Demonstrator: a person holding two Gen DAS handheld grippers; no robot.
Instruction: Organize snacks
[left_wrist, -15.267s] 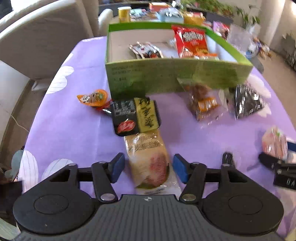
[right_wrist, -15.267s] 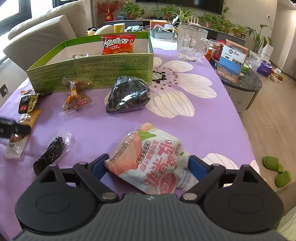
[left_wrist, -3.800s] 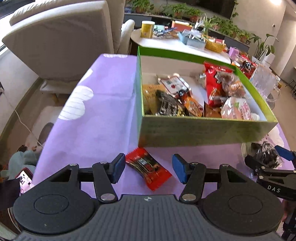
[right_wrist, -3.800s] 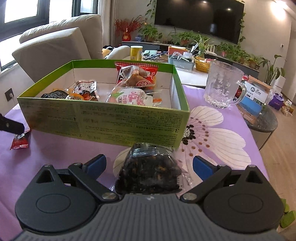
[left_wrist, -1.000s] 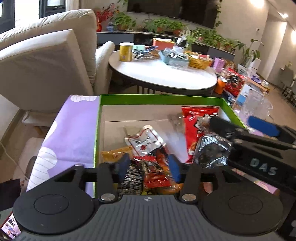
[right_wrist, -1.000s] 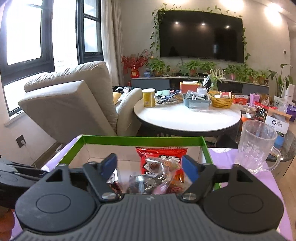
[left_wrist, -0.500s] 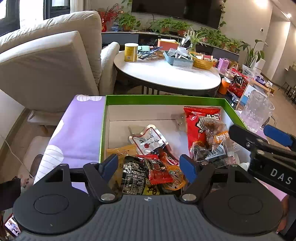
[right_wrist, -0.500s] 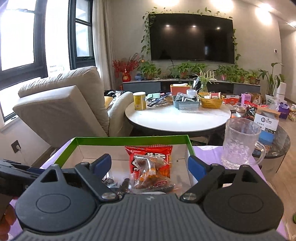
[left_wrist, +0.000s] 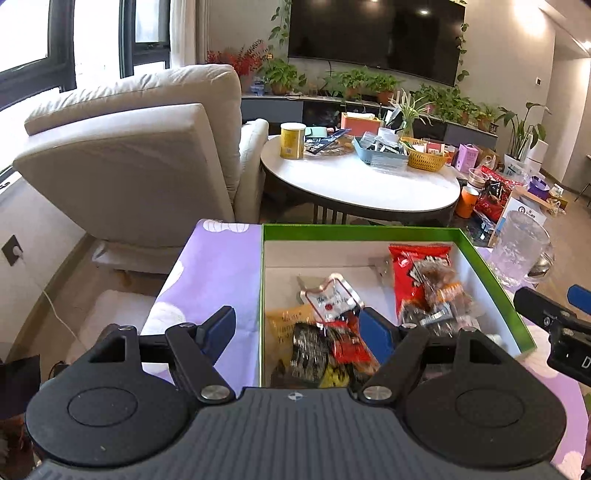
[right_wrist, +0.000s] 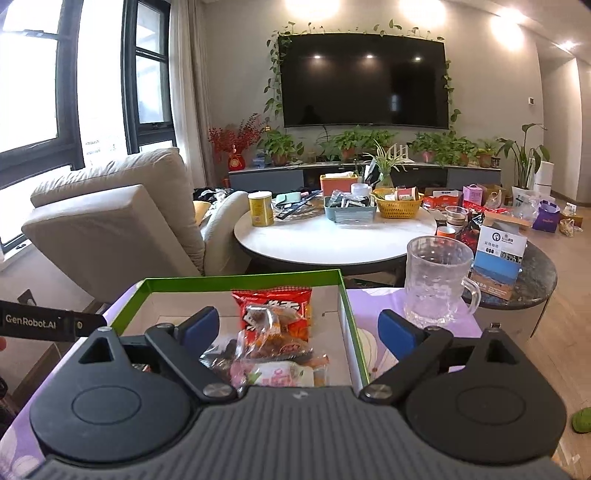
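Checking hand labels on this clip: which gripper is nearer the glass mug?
Right. The right gripper hangs over the green box, its outer finger just short of the glass mug. The left gripper, jaws opening, straddles the box's far wall.

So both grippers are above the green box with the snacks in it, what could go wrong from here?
1. The glass mug stands on the tablecloth just outside the box's right wall; a sideways swing of the right gripper might knock it over.
2. The left gripper, its jaws opening with nothing between them, straddles the left wall of the green box; dropping lower, a finger could catch that wall and shove the box.
3. Both grippers hang close together and could bump.
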